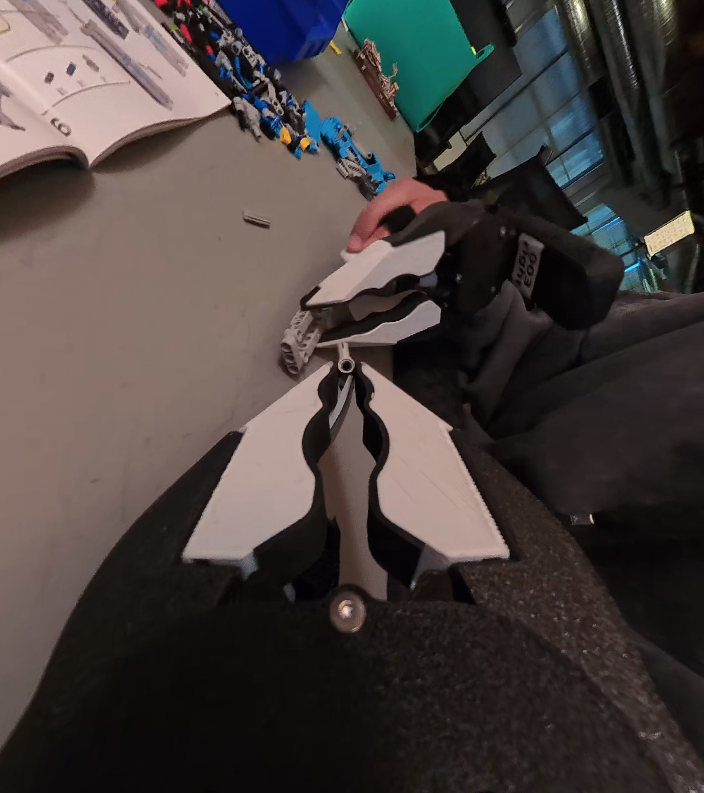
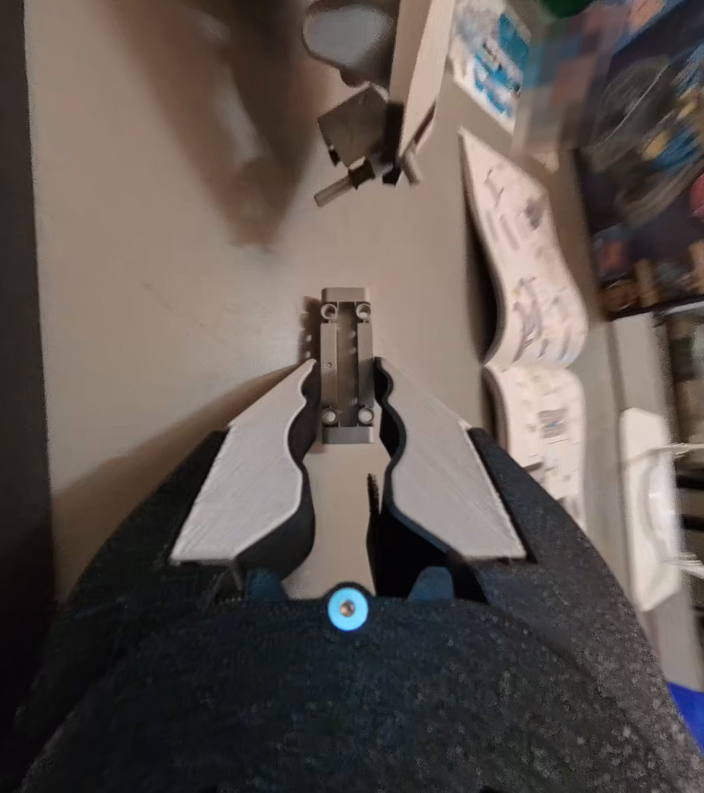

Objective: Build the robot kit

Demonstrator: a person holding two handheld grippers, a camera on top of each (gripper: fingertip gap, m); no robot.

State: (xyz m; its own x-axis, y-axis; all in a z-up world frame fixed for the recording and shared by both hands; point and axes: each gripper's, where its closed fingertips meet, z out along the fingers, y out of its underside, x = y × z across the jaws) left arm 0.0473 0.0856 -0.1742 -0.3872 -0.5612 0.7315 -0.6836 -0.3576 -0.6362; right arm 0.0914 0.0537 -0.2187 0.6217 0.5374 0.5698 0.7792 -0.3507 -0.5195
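we see the left gripper pinching a thin grey rod at its tips. the right gripper clamps a grey beam frame — both above the grey table, beside an open instruction booklet.

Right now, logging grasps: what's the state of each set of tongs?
Left tongs: shut on thin grey plastic rod.
Right tongs: shut on long grey plastic frame piece.
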